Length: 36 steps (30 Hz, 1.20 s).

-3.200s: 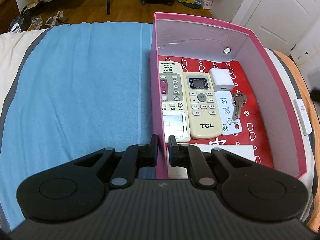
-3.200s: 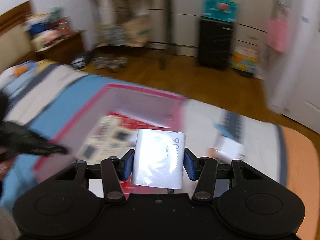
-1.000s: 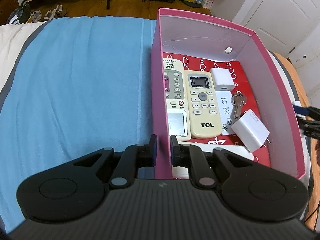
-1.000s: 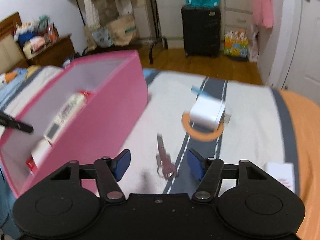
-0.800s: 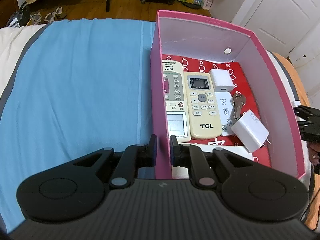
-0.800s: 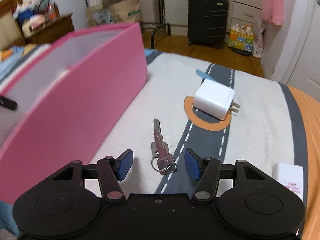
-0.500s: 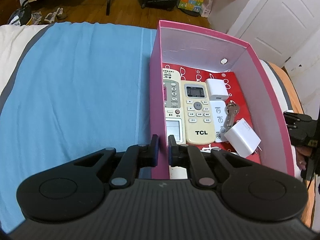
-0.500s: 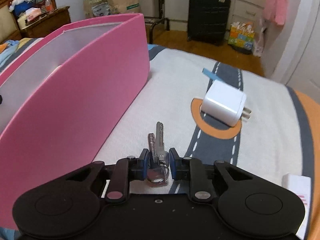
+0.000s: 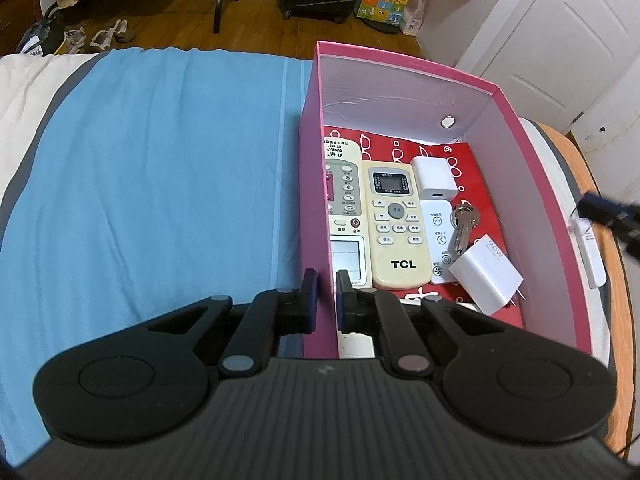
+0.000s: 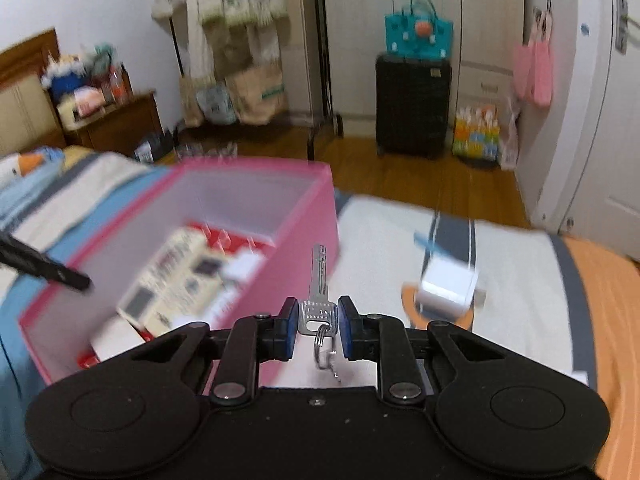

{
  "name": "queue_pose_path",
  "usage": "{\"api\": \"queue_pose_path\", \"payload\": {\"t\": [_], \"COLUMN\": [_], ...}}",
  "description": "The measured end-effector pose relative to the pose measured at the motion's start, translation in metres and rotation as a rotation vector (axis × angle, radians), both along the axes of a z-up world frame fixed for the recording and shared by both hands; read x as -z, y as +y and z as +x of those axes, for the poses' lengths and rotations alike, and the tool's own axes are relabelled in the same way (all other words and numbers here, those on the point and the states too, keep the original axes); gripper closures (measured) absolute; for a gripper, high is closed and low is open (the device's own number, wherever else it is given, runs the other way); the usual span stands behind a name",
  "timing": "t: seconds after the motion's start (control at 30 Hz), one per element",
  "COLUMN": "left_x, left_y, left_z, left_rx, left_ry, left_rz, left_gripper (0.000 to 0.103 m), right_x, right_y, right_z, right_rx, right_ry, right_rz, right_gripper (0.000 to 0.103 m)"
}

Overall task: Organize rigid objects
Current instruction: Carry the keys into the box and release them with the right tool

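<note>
A pink box (image 9: 532, 184) stands on the bed and holds two remotes (image 9: 394, 224), a small white remote, a set of keys (image 9: 464, 226) and two white chargers (image 9: 486, 274). My left gripper (image 9: 323, 294) is shut on the box's near left wall. My right gripper (image 10: 318, 322) is shut on a silver key (image 10: 319, 284) with a ring hanging below, held in the air beside the box (image 10: 296, 248). The right gripper's tip also shows in the left wrist view (image 9: 600, 210), right of the box.
A white charger (image 10: 448, 288) lies on the striped bedcover right of the box. A flat white device (image 9: 590, 254) lies by the box's right wall. A blue sheet (image 9: 160, 184) covers the bed to the left. Suitcase and bags stand on the floor beyond.
My right gripper dropped a white charger in the box, moved out to the bedcover, shut on the key and has lifted it toward the box. The left gripper kept its hold.
</note>
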<state>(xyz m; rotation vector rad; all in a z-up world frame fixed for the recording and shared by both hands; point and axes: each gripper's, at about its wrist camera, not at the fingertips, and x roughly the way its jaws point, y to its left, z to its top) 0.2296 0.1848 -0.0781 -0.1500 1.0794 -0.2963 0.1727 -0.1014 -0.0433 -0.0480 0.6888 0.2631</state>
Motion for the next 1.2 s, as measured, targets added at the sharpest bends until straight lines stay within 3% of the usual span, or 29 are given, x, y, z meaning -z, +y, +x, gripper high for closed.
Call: {"api": "queue_pose_path", "payload": {"t": [0.17, 0.33, 0.63, 0.97, 1.03, 1.2], "left_x": [-0.004, -0.001, -0.001, 0.000, -0.001, 0.000], "left_y": [0.004, 0.011, 0.010, 0.011, 0.011, 0.013], "left_z": [-0.001, 0.000, -0.002, -0.002, -0.002, 0.000], "left_rx": [-0.016, -0.024, -0.007, 0.001, 0.003, -0.004], "left_ry": [-0.009, -0.003, -0.019, -0.026, -0.025, -0.015], "left_rz": [-0.028, -0.060, -0.048, -0.057, -0.056, -0.067], "left_gripper": [0.095, 0.096, 0.096, 0.095, 0.095, 0.094], "right_x": [-0.035, -0.053, -0.021, 0.014, 0.011, -0.006], "right_y": [0.019, 0.046, 0.076, 0.086, 0.082, 0.056], "right_z": [0.000, 0.023, 0.067, 0.087, 0.086, 0.077], "right_rx": [-0.070, -0.165, -0.219, -0.155, -0.111, -0.056], "right_ry": [-0.065, -0.063, 0.013, 0.135, 0.125, 0.123], "right_rz": [0.031, 0.038, -0.106, -0.279, -0.268, -0.085], "right_gripper": [0.078, 0.078, 0.078, 0.078, 0.077, 0.074]}}
